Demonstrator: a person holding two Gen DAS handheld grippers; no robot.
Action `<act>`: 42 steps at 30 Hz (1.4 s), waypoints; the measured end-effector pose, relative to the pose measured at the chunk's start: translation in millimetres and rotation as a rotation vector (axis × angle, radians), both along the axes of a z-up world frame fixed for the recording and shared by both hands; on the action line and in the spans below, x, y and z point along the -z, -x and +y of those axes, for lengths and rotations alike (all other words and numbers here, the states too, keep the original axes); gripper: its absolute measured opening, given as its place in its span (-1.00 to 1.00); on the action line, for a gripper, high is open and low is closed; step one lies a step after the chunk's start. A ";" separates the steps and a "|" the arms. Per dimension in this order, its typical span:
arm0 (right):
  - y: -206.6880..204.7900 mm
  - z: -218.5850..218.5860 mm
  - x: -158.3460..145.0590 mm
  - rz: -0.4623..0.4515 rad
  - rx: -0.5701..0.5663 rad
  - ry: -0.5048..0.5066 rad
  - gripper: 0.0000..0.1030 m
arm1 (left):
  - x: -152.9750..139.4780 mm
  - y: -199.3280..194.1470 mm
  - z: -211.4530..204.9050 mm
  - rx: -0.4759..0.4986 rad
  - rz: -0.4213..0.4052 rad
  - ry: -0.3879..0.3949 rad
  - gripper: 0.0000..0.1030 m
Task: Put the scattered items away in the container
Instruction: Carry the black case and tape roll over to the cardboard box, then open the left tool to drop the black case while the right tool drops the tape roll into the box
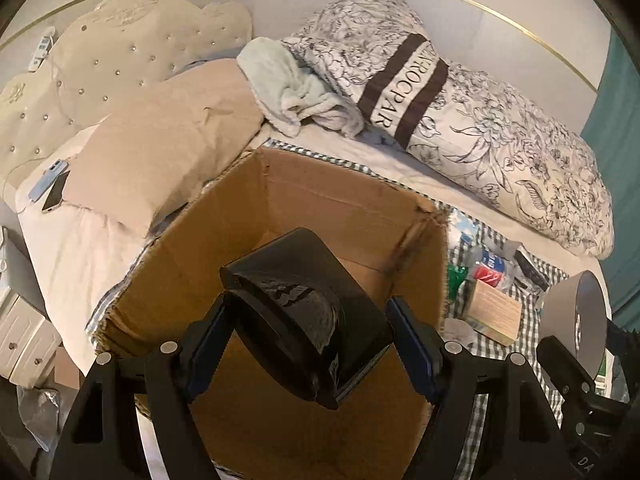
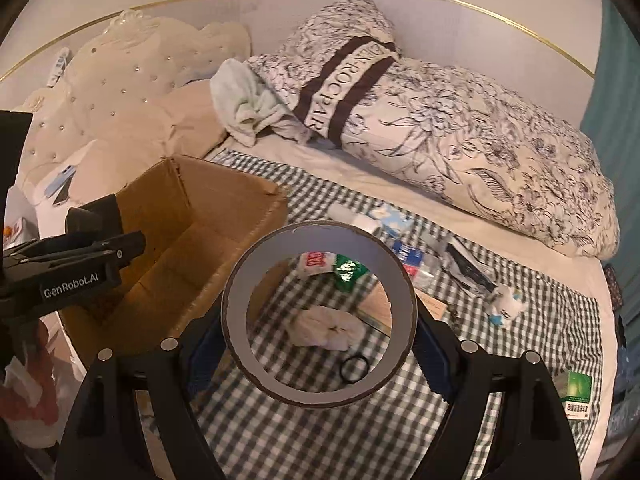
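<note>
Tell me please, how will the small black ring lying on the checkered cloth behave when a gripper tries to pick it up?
The black ring looks thin and lies flat on the checkered cloth, so wide fingers may struggle to get under it. It seems light, perhaps rubbery, and could flex or slip aside. Being round, it might roll if tipped on edge.
</note>
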State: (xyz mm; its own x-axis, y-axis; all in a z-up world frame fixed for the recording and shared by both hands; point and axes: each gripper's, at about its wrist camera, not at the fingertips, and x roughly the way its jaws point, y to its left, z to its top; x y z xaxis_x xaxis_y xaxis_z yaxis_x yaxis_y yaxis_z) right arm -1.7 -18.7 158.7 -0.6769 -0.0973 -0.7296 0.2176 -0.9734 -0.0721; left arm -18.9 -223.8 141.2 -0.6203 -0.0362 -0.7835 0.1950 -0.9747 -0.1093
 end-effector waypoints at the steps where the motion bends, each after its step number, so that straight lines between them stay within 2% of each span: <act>1: 1.0 -3.7 0.3 -0.001 -0.007 0.001 0.59 | 1.1 -0.1 -3.6 -0.004 -0.003 -0.003 0.52; 12: 20.7 -48.8 8.4 -0.023 -0.082 0.013 0.59 | 20.5 5.2 -42.5 -0.050 -0.032 -0.005 0.52; 24: 51.3 -86.5 16.0 -0.024 -0.131 -0.008 0.59 | 40.6 13.8 -64.0 -0.080 -0.064 -0.014 0.52; 28: 58.8 -94.5 20.6 -0.032 -0.143 -0.007 0.59 | 44.0 16.4 -64.9 -0.084 -0.072 -0.006 0.55; 32: 64.1 -98.7 26.9 -0.048 -0.148 0.000 0.59 | 45.8 16.5 -66.4 -0.081 -0.071 -0.018 0.66; 40: 73.9 -96.6 35.2 -0.094 -0.136 0.063 0.61 | 46.8 13.1 -69.3 -0.095 -0.068 -0.011 0.71; 42: 75.9 -96.3 35.6 -0.096 -0.124 0.064 0.74 | 47.2 12.0 -69.9 -0.098 -0.067 -0.012 0.72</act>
